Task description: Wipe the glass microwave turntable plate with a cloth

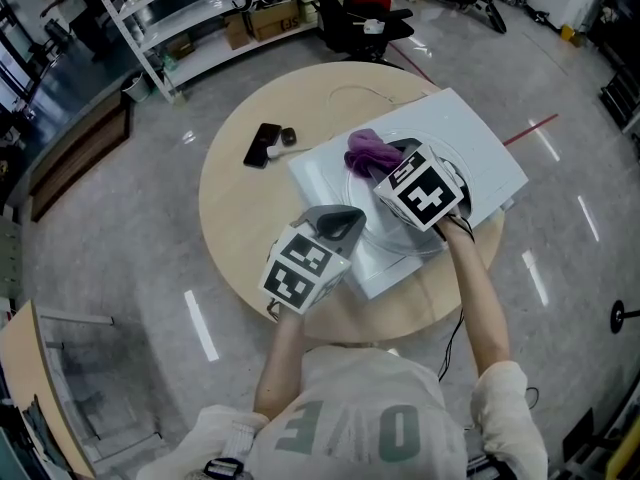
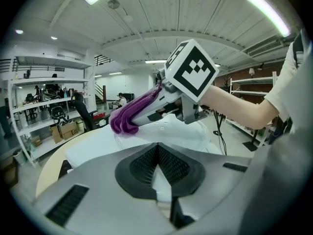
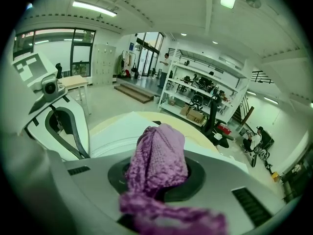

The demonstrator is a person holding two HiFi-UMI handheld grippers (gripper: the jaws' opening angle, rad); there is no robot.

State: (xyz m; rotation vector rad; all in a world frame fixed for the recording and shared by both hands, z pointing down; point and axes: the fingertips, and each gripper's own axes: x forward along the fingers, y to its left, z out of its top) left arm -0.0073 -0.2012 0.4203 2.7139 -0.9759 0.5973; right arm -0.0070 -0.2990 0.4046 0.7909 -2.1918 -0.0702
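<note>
The glass turntable plate [image 1: 388, 232] lies on a white board [image 1: 480, 143] on the round table [image 1: 240, 218]. My right gripper [image 1: 383, 164] is shut on a purple knitted cloth [image 1: 366, 152] and holds it down on the plate's far left part. In the right gripper view the cloth [image 3: 159, 155] bulges out of the jaws and hides their tips. My left gripper [image 1: 347, 224] sits at the plate's near left rim. In the left gripper view its jaws [image 2: 156, 148] are closed, with the pale rim wedged between the pads. That view also shows the plate [image 2: 183, 131] and the cloth [image 2: 128, 115].
A black phone [image 1: 262, 145] and a small dark object [image 1: 288, 136] lie on the table left of the board. The board's near corner overhangs towards the table's front edge. Shelving [image 1: 190, 28] and a black chair [image 1: 355, 18] stand on the floor beyond.
</note>
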